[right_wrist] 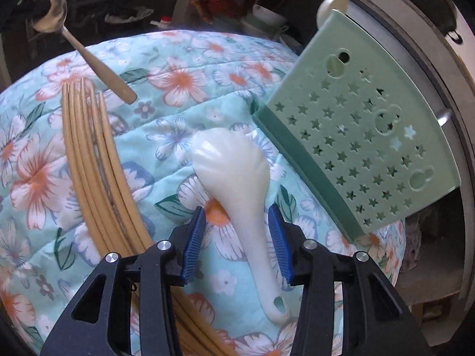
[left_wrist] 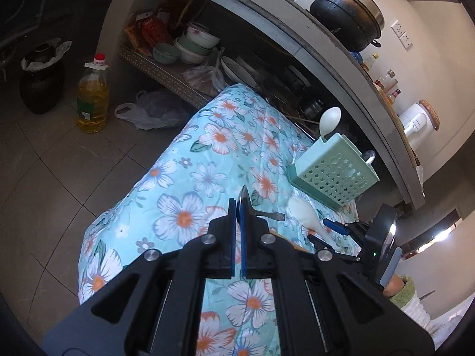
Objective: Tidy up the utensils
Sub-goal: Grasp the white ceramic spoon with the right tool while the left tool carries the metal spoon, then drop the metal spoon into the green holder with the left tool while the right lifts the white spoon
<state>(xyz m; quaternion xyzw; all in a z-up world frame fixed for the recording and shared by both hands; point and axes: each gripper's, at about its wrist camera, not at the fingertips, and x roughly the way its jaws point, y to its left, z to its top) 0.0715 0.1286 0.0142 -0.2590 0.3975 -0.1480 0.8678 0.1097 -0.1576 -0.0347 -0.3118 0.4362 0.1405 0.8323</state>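
Observation:
My left gripper [left_wrist: 238, 204] is shut on the bowl of a metal spoon [left_wrist: 268, 215], whose handle sticks out to the right above the floral cloth [left_wrist: 178, 184]. In the right wrist view that same metal spoon [right_wrist: 89, 56] hangs at the upper left. My right gripper [right_wrist: 237, 225] is open, its blue pads [right_wrist: 194, 237] standing on either side of a white ceramic spoon [right_wrist: 234, 172] that lies on the cloth, with gaps on both sides. A green perforated holder [right_wrist: 356, 136] leans just to the right, with a white spoon [right_wrist: 332, 4] in it. Several bamboo chopsticks [right_wrist: 89, 163] lie to the left.
Under the counter is a shelf with stacked bowls [left_wrist: 193, 44] and plates. An oil bottle [left_wrist: 92, 98], a dark jar [left_wrist: 41, 80] and a plastic bag [left_wrist: 148, 109] stand on the tiled floor. A black pot [left_wrist: 347, 14] sits on the counter.

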